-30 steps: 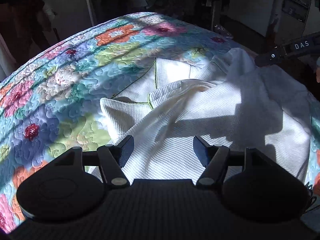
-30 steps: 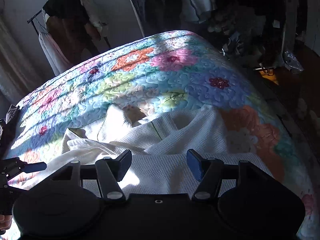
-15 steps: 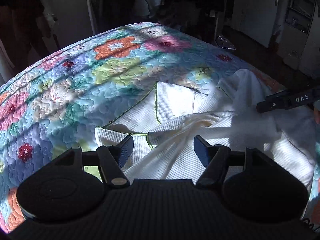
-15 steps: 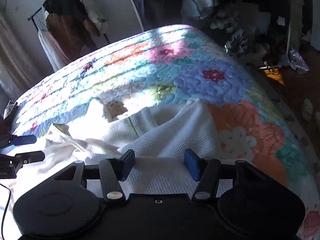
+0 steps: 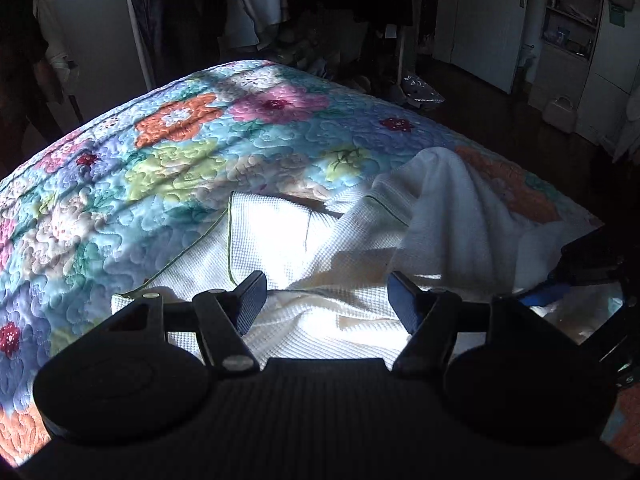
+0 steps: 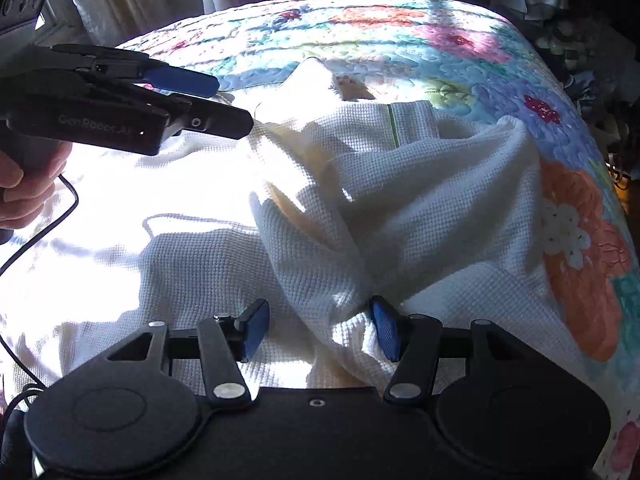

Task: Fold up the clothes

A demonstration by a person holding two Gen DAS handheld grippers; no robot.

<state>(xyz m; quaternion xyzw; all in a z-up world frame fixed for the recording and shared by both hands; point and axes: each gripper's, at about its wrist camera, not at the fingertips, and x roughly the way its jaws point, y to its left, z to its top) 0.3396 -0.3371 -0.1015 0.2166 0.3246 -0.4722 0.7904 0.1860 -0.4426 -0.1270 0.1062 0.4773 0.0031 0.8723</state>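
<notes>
A white waffle-knit garment (image 5: 288, 236) with thin green piping lies crumpled on a floral quilt (image 5: 132, 184); it also shows in the right wrist view (image 6: 400, 208). My left gripper (image 5: 324, 300) is open just above the garment's near folds, nothing between its fingers. My right gripper (image 6: 318, 328) is open, low over the garment, with a raised fold of the cloth standing between its fingers. The left gripper also shows from the side in the right wrist view (image 6: 224, 100), open, at the garment's far left part. The right gripper's body shows at the right edge of the left wrist view (image 5: 588, 268).
The quilt (image 6: 500, 52) covers a bed that drops off at the right edge (image 6: 616, 200). Hanging clothes (image 5: 256, 4) and a rack stand behind the bed. A door and shelves (image 5: 572, 20) are at the far right. A cable (image 6: 48, 232) trails from the left gripper.
Both grippers have dropped lower and closer to the garment. The right gripper has swung left, so the left gripper is now large in its view. A raised cloth fold now stands between the right fingers.
</notes>
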